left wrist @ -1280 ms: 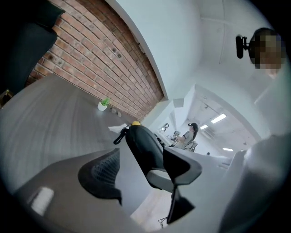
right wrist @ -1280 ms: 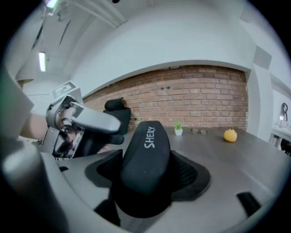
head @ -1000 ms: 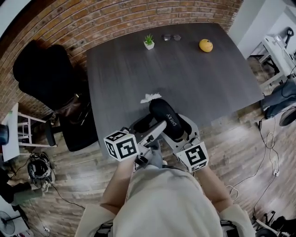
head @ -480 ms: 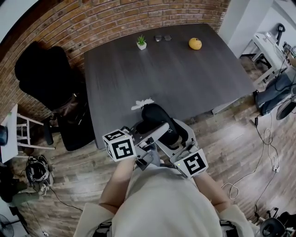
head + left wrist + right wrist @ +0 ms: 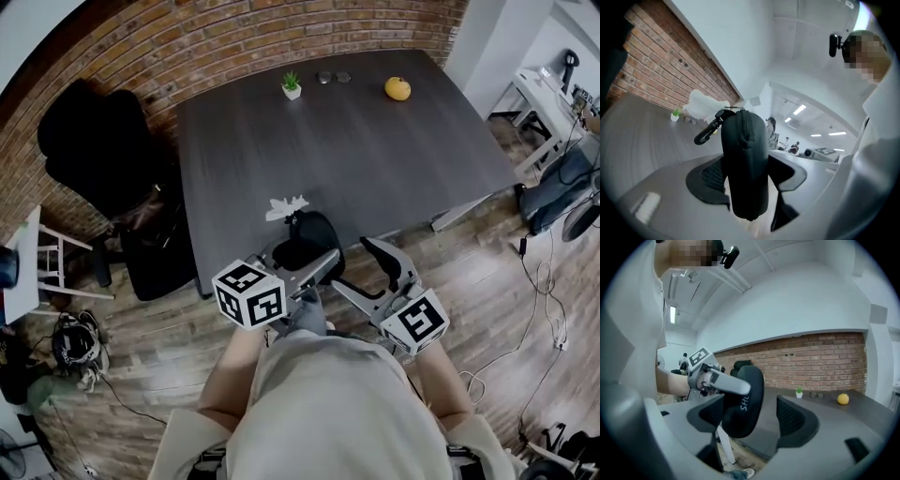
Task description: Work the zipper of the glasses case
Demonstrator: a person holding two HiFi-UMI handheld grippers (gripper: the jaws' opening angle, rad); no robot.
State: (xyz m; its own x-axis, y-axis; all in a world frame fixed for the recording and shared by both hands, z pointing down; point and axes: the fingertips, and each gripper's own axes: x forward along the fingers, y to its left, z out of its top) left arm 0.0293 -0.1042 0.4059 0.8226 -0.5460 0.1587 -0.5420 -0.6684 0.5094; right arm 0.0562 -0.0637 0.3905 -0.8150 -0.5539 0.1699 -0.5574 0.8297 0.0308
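Only the left gripper view shows the zipper (image 5: 743,129) and carabiner (image 5: 708,131) of the single glasses case (image 5: 314,234). The left tongs (image 5: 749,176) are closing on it at the counter's (image 5: 375,159) 6 o'clock edge. The right tongs (image 5: 754,417) stand open beside it, and one potted plant (image 5: 292,85) and one orange (image 5: 397,88) sit toward 12 o'clock.

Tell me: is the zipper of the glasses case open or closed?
Closed where visible: in the left gripper view the zipper of the glasses case runs shut along its facing edge. The rest is hidden.

Black case (image 5: 314,239) with white lettering (image 5: 743,403); dark grey table (image 5: 375,159); orange fruit (image 5: 397,88) at one o'clock; red-brick wall (image 5: 234,37).
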